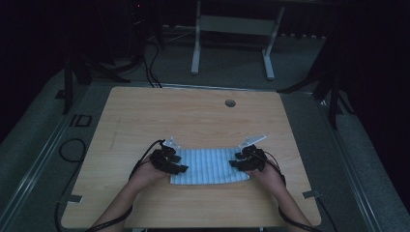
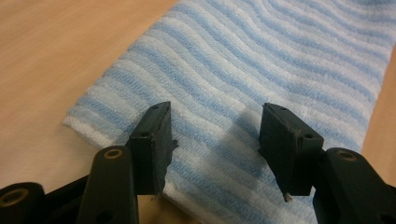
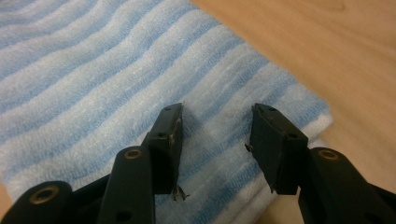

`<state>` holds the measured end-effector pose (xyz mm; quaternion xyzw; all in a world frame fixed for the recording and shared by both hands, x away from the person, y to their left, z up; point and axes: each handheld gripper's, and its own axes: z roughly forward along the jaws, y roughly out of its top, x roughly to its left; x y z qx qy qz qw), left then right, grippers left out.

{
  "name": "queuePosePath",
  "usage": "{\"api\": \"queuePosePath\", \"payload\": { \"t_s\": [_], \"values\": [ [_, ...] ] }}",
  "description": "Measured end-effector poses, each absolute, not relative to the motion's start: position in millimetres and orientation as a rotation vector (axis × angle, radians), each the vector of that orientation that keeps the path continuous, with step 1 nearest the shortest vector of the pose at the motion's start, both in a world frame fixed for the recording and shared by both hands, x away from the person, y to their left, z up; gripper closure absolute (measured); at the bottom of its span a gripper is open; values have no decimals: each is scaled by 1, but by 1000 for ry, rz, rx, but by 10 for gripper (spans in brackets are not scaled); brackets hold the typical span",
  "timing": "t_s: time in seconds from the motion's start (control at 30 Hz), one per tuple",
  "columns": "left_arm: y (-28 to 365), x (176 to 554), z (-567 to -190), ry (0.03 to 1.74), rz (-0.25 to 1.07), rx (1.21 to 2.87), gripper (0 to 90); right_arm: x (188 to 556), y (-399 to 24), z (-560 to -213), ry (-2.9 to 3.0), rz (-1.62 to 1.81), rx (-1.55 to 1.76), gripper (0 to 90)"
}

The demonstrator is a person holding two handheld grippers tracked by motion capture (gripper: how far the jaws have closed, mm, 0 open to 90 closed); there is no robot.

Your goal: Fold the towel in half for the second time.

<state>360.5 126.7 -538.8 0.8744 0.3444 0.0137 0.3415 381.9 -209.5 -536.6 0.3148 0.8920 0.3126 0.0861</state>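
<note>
Two grippers I run, left gripper point(image 1: 183, 168) and right gripper point(image 1: 233, 163), hover with jaws apart over opposite ends of the folded striped towel point(image 1: 209, 166) on the counter point(image 1: 193, 116).

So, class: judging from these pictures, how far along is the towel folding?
Done: the striped towel already lies folded into a flat band on the table. In hand: the left gripper and the right gripper hover open over its two ends, gripping nothing. Left: probably another fold, if wanted.

I note both my grippers, left gripper point(image 1: 170, 162) and right gripper point(image 1: 246, 161), black-jawed with brass-ringed pivot holes (grey three-cornered plates on top), trailing black cables.
</note>
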Motion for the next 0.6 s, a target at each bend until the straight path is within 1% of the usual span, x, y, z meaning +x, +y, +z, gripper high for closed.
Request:
{"api": "queuePosePath", "payload": {
  "t_s": [0.3,0.43,0.6],
  "values": [
    [141,385,-538,953,77,2273,439,408,-189,-536,2652,911,952,526],
    [146,396,-536,967,102,2294,440,420,-178,-535,2658,887,957,510],
    [151,406,-535,998,104,2294,440,431,-167,-534,2657,863,962,505]
  ]
}}
